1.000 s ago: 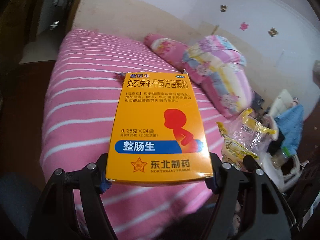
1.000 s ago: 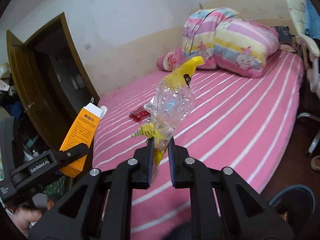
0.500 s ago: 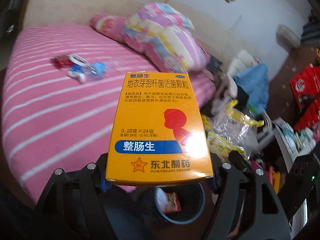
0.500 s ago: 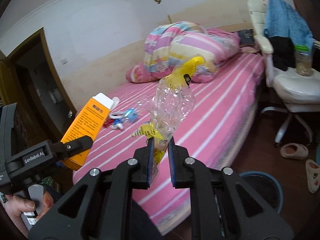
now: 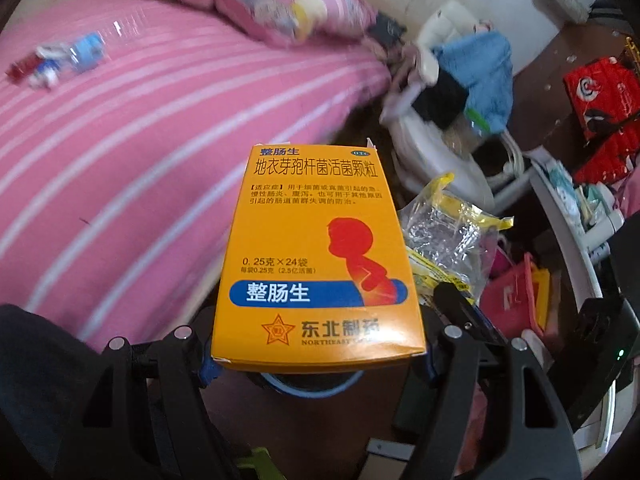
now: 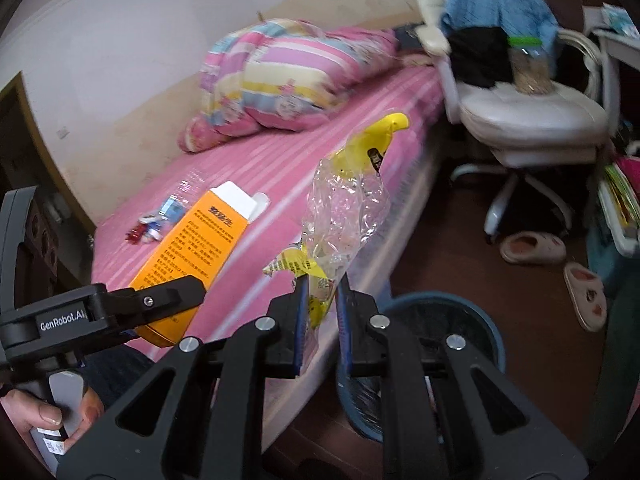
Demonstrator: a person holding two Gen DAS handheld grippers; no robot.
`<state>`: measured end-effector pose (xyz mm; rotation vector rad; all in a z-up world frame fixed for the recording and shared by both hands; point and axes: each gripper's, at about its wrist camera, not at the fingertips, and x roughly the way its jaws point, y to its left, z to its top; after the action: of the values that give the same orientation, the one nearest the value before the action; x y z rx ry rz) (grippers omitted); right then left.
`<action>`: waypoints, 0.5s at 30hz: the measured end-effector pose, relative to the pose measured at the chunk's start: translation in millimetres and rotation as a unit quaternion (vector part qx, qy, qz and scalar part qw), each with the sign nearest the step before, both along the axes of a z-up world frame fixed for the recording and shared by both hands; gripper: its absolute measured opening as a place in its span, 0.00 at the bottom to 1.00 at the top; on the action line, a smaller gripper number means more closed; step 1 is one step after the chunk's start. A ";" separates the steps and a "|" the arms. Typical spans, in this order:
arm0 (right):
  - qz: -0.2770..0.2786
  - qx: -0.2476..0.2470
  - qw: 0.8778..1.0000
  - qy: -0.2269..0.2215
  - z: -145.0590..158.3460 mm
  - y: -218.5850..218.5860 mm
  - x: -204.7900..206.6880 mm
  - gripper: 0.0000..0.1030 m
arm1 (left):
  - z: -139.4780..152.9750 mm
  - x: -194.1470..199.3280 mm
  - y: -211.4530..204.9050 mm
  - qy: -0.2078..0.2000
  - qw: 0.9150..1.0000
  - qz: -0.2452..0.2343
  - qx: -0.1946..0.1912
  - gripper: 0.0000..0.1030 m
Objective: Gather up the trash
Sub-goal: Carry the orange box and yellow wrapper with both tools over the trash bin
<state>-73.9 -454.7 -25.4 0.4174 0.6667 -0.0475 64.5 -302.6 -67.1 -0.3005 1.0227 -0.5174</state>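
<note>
Orange medicine box (image 5: 318, 256) sits clamped across the left gripper (image 5: 318, 360), above the blue bin (image 6: 472, 312); the right gripper (image 6: 322, 320) pinches a crinkled wrapper (image 6: 346, 216) over the rim. Released early, the light wrapper could drift beside the bin.

My left gripper (image 5: 316, 364) is matt black plastic with bright metal screw heads and blue pads; it clamps a smooth, glossy orange cardboard box (image 5: 316, 256). My right gripper (image 6: 322, 324), of the same finish, pinches a crinkled, shiny clear-and-yellow plastic wrapper (image 6: 344, 216). The bed (image 6: 280, 160) carries soft matt striped cloth. The chair (image 6: 532, 116) looks like smooth white leatherette. The floor (image 6: 452, 264) is dark, faintly glossy wood.
</note>
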 end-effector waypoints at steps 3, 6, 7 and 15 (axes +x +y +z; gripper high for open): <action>-0.009 0.001 1.000 0.021 -18.0 -11.0 0.6 0.14 | -22.3 8.3 -19.0 0.026 0.999 -0.019 0.007 0.67; -0.020 0.001 0.999 0.048 -39.7 -24.3 1.4 0.14 | -44.0 15.6 -36.9 0.049 0.998 -0.043 0.016 0.67; -0.024 0.002 0.998 0.057 -48.3 -29.6 0.9 0.14 | -49.2 17.2 -41.6 0.056 0.997 -0.051 0.016 0.67; -0.035 0.003 0.992 0.123 -100.8 -48.3 4.3 0.14 | -101.6 38.3 -81.2 0.121 0.986 -0.107 0.045 0.67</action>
<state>-69.6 -503.0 -126.2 0.4455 0.8950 -0.1647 102.8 -383.8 -168.7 -0.1760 1.3199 -0.6363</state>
